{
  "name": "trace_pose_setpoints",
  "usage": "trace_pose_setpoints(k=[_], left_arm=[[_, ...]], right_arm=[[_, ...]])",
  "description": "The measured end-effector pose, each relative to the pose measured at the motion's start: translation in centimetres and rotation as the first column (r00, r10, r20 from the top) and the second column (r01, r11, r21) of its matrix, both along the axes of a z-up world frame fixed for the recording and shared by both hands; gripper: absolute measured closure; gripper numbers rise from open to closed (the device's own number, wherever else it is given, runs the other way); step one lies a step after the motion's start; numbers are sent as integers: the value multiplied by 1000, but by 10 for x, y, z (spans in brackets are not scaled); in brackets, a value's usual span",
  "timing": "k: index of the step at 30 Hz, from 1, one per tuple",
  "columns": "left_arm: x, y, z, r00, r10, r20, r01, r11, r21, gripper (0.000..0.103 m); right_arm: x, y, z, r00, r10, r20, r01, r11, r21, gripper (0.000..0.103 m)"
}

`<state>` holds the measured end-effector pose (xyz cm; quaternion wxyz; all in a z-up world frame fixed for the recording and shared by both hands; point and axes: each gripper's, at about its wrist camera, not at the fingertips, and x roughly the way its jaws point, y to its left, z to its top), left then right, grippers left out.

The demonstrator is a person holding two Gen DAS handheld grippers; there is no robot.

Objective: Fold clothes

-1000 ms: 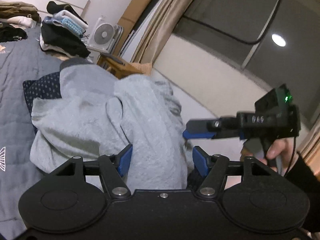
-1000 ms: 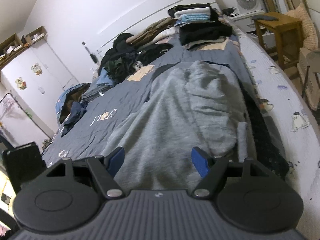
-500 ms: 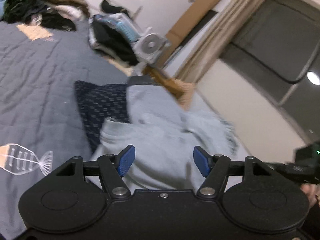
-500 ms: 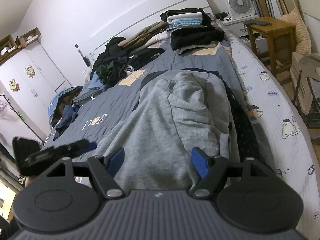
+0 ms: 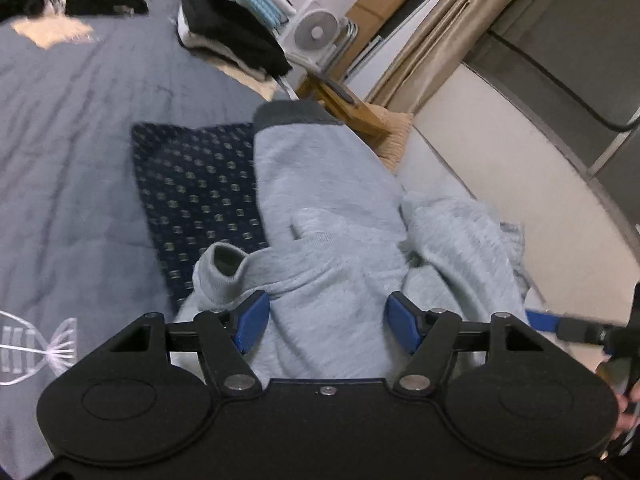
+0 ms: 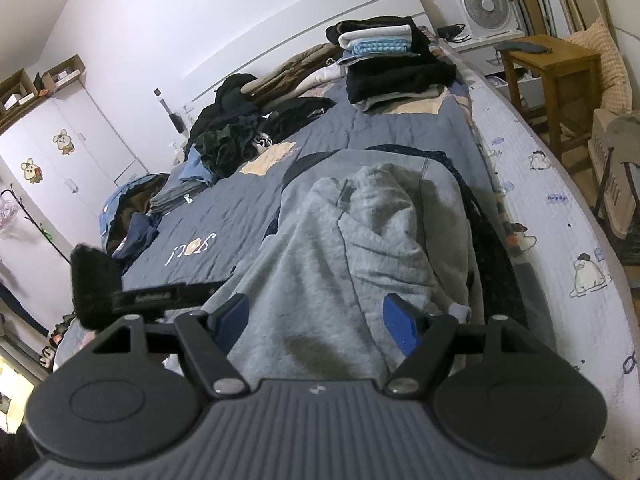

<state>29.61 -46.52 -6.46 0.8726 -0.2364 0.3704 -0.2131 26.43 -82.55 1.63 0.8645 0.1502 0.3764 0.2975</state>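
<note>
A light grey sweatshirt point(image 5: 332, 216) lies rumpled on the blue quilted bed point(image 5: 72, 152), partly over a navy dotted garment point(image 5: 200, 184). A sleeve cuff point(image 5: 220, 270) curls up just ahead of my left gripper point(image 5: 328, 322), which is open and empty over the sweatshirt's near edge. In the right wrist view the same sweatshirt point(image 6: 360, 248) stretches away from my right gripper point(image 6: 316, 322), which is open and empty above its near end. The left gripper shows there as a black bar point(image 6: 132, 290) at the left. The right gripper's blue tip point(image 5: 544, 320) shows at the left view's right edge.
A stack of folded clothes point(image 6: 392, 64) sits at the far end of the bed, with a heap of dark unfolded clothes point(image 6: 248, 128) to its left. A fan point(image 6: 486, 4) and a wooden stool point(image 6: 552, 76) stand beside the bed. The bed's white side point(image 6: 560, 248) drops off to the right.
My left gripper has swung left and down toward the sweatshirt's cuff end; the right gripper has dropped to the view's edge. My right gripper has drawn back slightly. Both stay open.
</note>
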Motion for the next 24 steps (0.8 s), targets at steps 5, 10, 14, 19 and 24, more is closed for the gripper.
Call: trace_pose_setpoints(k=[5,10,14,19,24], left_arm=[[15,-12,-6,999,3,-32,-3,1000,12,43],[5,-11,-1,1000,8,21,-8,999,42,80],[-15,7,16,994,37,103,-36,999,-9,96],[-24,7,23,991,21,131,-19,1000,-15,96],[-10,-9,13,996,19,86,-22,999,35,78]], right_arm=[[1,2,-3,1000,-1,-9,1,1000,2,30],[-1,-1,-4,1000,-6,-13,6,1000,19,30],[-4,-5,-4,1000,-11,-14,11,999,34,30],[-4,-7,-7,1000,-19,-20,20,998,51,30],[-11,-4,-7,1000,-10,-20,11,998,56,30]])
